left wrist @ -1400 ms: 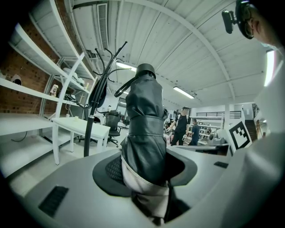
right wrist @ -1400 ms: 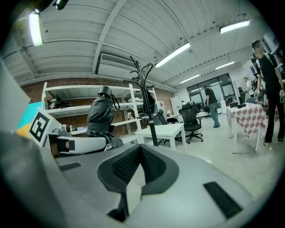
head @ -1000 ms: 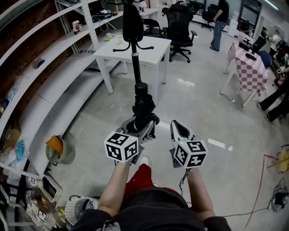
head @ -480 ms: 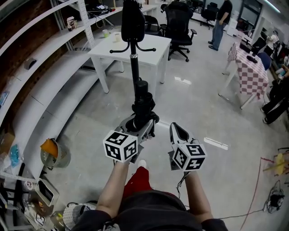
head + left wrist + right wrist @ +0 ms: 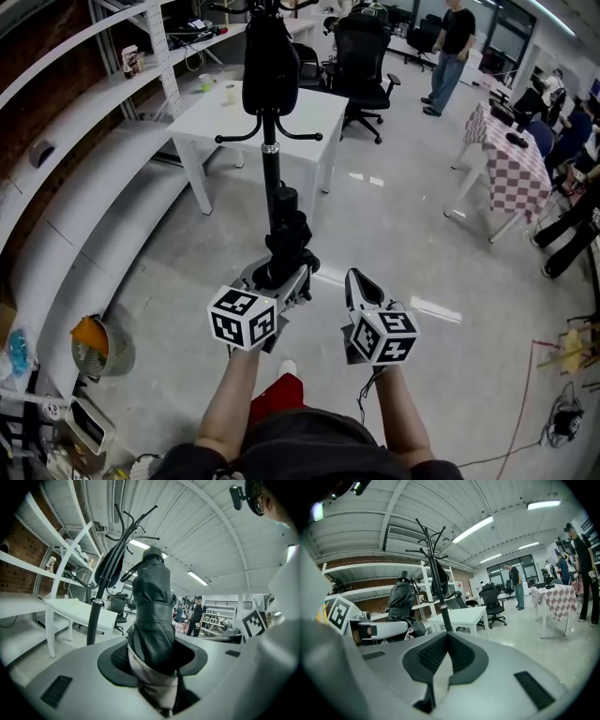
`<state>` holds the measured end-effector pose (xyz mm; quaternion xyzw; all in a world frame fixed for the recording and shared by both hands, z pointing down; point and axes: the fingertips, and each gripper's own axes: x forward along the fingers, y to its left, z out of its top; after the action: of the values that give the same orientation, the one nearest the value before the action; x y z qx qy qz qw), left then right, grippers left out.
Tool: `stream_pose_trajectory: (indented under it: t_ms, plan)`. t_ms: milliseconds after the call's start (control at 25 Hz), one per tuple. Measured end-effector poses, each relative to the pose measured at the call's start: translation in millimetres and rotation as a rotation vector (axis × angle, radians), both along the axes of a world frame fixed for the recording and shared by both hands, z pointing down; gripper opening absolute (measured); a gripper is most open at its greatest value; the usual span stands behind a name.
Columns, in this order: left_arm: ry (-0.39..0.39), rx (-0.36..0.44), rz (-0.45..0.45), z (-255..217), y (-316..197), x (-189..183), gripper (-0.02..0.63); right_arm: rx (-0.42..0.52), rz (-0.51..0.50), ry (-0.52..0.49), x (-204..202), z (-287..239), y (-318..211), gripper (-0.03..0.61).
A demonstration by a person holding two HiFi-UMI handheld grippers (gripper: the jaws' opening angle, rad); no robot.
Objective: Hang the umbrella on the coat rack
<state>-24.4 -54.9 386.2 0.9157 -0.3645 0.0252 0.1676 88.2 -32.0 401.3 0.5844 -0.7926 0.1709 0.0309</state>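
A folded black umbrella (image 5: pixel 284 234) stands upright between the jaws of my left gripper (image 5: pixel 277 274), which is shut on its lower part. In the left gripper view the umbrella (image 5: pixel 152 616) fills the middle, above the left gripper (image 5: pixel 154 672). The black coat rack (image 5: pixel 270 150) rises just beyond it, with a black bag (image 5: pixel 270 61) on its upper hooks. Its pole (image 5: pixel 95 620) and curved hooks (image 5: pixel 133 522) show left of the umbrella. My right gripper (image 5: pixel 357 283) is beside the left one, shut and empty. In the right gripper view the right gripper (image 5: pixel 447 637) points towards the rack (image 5: pixel 438 585).
A white table (image 5: pixel 300 108) stands right behind the rack, with office chairs (image 5: pixel 361 56) beyond. Long white shelves (image 5: pixel 84 103) run along the left wall. A checked-cloth table (image 5: pixel 511 155) and people are at the right. A small fan (image 5: pixel 94 342) sits on the floor at the left.
Both grippers and the umbrella have moved forward towards the coat rack, which now looks nearer and lower in the head view. The grip on the umbrella is unchanged.
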Motion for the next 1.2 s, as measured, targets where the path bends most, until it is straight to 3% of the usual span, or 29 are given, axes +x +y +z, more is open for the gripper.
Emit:
stream_pose_trajectory:
  t_ms: [600, 1200]
  plan:
    - [-0.017, 0.014, 0.02, -6.3, -88.1, -25.9, 0.193, 0.008, 0.003, 0.012, -33.8, -10.2, -89.7, 0.017]
    - [-0.047, -0.022, 0.092, 13.2, -118.4, -12.2, 0.193, 0.011, 0.044, -0.004, -26.2, -8.2, -123.8, 0.017]
